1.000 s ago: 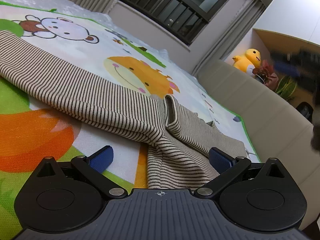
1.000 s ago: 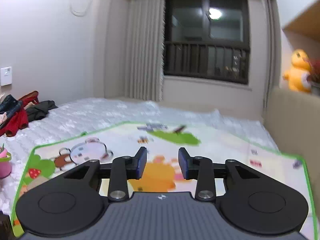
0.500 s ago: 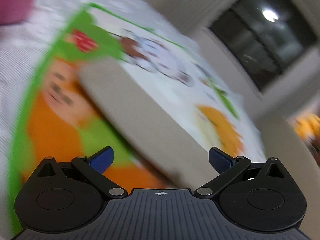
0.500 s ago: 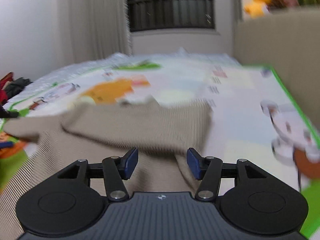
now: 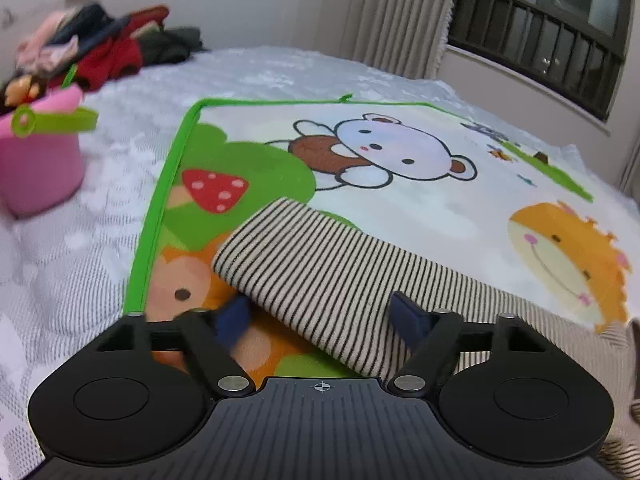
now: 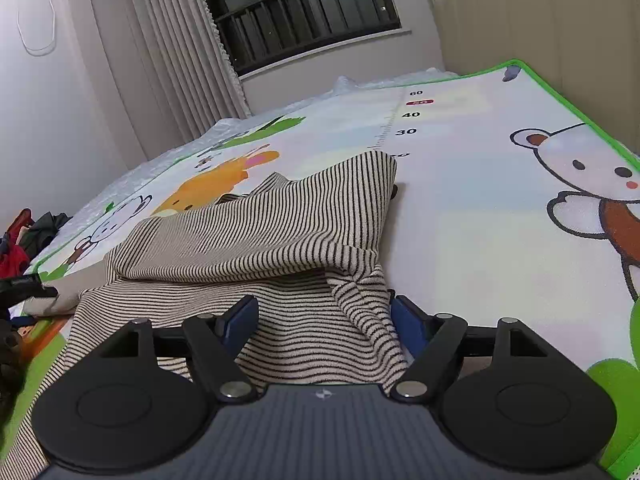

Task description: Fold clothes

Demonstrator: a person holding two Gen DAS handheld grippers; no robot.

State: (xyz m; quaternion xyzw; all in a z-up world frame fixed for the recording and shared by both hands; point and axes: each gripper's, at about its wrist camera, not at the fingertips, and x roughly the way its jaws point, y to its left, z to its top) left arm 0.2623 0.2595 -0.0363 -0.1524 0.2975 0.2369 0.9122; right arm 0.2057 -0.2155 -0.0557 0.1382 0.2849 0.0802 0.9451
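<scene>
Your left gripper [image 5: 320,316] has blue, flat-faced pads on black hinged arms. Its jaws have just been closing and now stand about half apart, with the striped knit garment [image 5: 320,276] between them. The left pad is smeared with blur beside the cloth's edge and the right pad sits over the cloth; you cannot tell whether either presses on it.

Your right gripper [image 6: 324,320] has just been opening. Its pads stand well apart with the garment [image 6: 256,240] lying between them, and a loose drooping fold hangs against the inner face of the right pad. No pinch shows there.

The garment is a soft ribbed knit, cream with thin dark stripes. Ahead of the left tongs it ends in a rounded, flat edge. Ahead of the right tongs it is rumpled, one layer flopped over another and rising to a squared corner.

Under it lies a smooth printed play mat [image 5: 400,208] with a green border, cartoon bears, a red mushroom and an orange lion face. Beyond the mat is a white quilted bed cover [image 5: 100,248]. Far to the left of the left tongs stands a pink bucket [image 5: 36,168] with a green handle, and behind it a heap of dark and red clothes [image 5: 112,52]. Pleated curtains [image 6: 168,52] hang beside a barred window [image 6: 304,12].
</scene>
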